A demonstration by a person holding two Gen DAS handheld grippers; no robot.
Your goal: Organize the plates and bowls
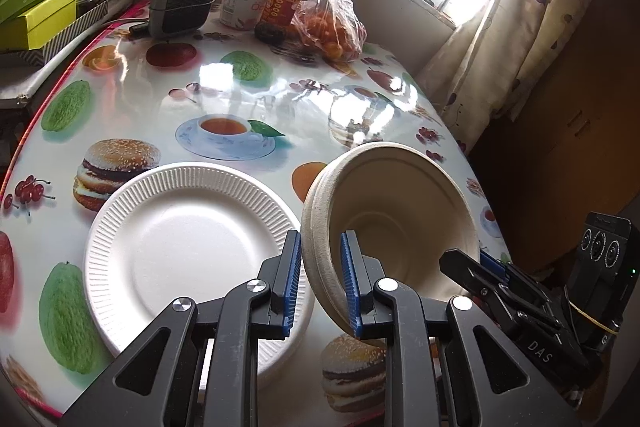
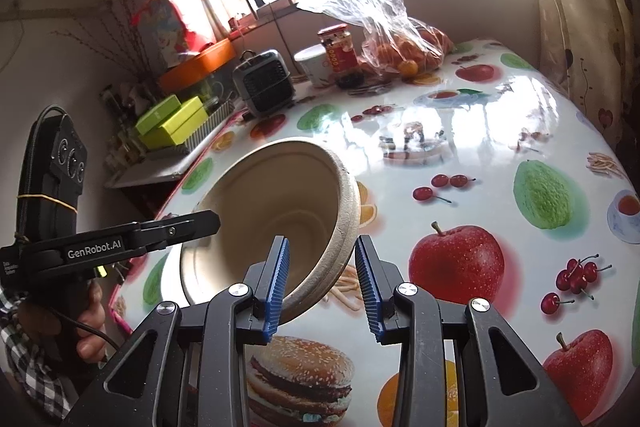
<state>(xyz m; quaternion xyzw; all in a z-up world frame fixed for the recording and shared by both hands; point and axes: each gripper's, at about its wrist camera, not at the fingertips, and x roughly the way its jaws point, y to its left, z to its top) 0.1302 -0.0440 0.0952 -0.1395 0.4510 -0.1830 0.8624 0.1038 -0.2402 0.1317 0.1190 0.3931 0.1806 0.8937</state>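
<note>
1. Looking along my left tongs (image 1: 320,283), I see their blue pads pinching the rim of the beige bowl (image 1: 400,211), one pad outside the wall and one inside. The bowl is tipped on its side, mouth toward me, lifted off the desk (image 1: 240,95). Just to its left the white ribbed plate (image 1: 188,243) lies flat on the desk, and I cannot tell whether more plates lie under it. My right tongs (image 1: 476,263) reach into the bowl's far side.

2. Looking along my right tongs (image 2: 320,275), I see them spread around the bowl's (image 2: 272,203) rim, the left pad inside and the right pad standing clear of the outer wall, not clamped. My left tongs (image 2: 200,221) hold the opposite edge.

3. I judge the sorting as mid-way: the bowl is in the air and not yet set down; the plate may already be placed.
</note>
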